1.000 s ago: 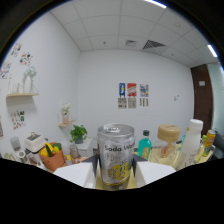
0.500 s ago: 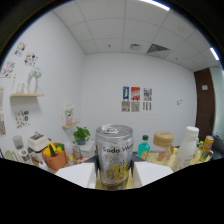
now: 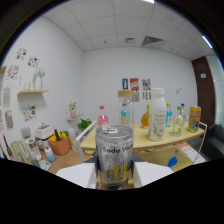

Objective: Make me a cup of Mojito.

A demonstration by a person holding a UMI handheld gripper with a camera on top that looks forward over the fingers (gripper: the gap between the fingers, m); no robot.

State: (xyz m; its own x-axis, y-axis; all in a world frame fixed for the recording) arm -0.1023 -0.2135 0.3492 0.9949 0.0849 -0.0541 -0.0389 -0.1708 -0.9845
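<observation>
Soda water can (image 3: 114,156) gripped tight between the two white fingers (image 3: 75,175) of the gripper (image 3: 114,176), low in the middle of the frame, standing straight up with its silver top and pull tab showing. Both fingers pressed against its sides, so clenched on the can and not let go. Held up off any table, with nothing under it in view. Changed from a moment ago: whole room slid across behind the can. Bottles and jars that sat low on the right before now spread out on the yellow shelf (image 3: 165,142) at middle right, looking bigger and nearer. Tall white bottle (image 3: 157,120) now standing clear above the can, a little to the right. Clear jar with a tan lid (image 3: 125,110) just behind the can's top. Pink-capped bottle (image 3: 102,116) to the left of that. Orange can (image 3: 194,119) at the far right of the shelf. Orange pot (image 3: 60,145) with yellow things in it at lower left, green plant (image 3: 84,124) near it. Probably means the can being carried and turned toward the shelf side. No cup in view anywhere. Soda already in hand, so likely pouring comes soon, once a cup turns up. Careful with tipping: can looks open-topped or not, hard to tell.
</observation>
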